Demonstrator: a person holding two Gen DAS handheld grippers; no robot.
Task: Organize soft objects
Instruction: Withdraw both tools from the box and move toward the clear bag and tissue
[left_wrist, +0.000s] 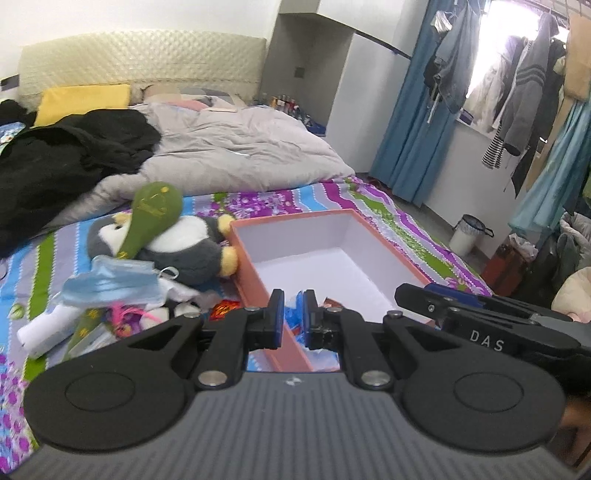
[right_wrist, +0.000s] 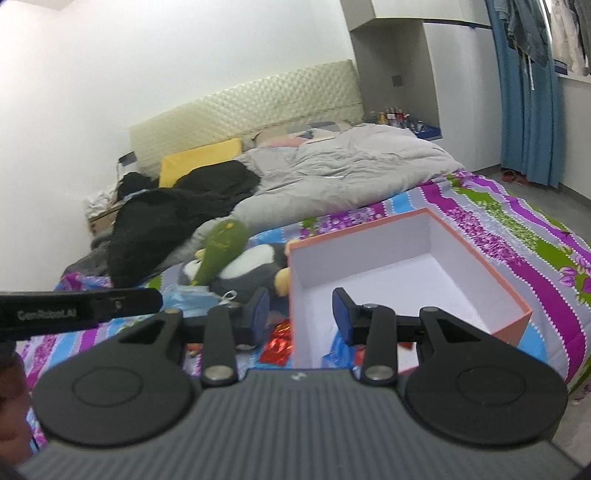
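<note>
An open orange box with a white inside (left_wrist: 332, 254) (right_wrist: 406, 273) lies on the striped bedsheet. A blue plastic item (left_wrist: 295, 317) (right_wrist: 340, 350) lies in its near corner. A grey penguin plush (left_wrist: 184, 247) (right_wrist: 251, 273) with a green plush (left_wrist: 151, 214) (right_wrist: 221, 247) across it lies left of the box. Blue face masks (left_wrist: 110, 284) (right_wrist: 192, 299) and small bits lie nearer. My left gripper (left_wrist: 293, 314) is nearly shut, straddling the box's near wall, holding nothing that I can see. My right gripper (right_wrist: 301, 314) is open over the box's near-left corner.
A grey duvet (left_wrist: 240, 147) and black clothing (left_wrist: 66, 158) cover the far bed. A red foil wrapper (right_wrist: 277, 339) lies by the box. Blue curtain (left_wrist: 417, 110), hanging clothes and a white bin (left_wrist: 469, 236) stand on the right.
</note>
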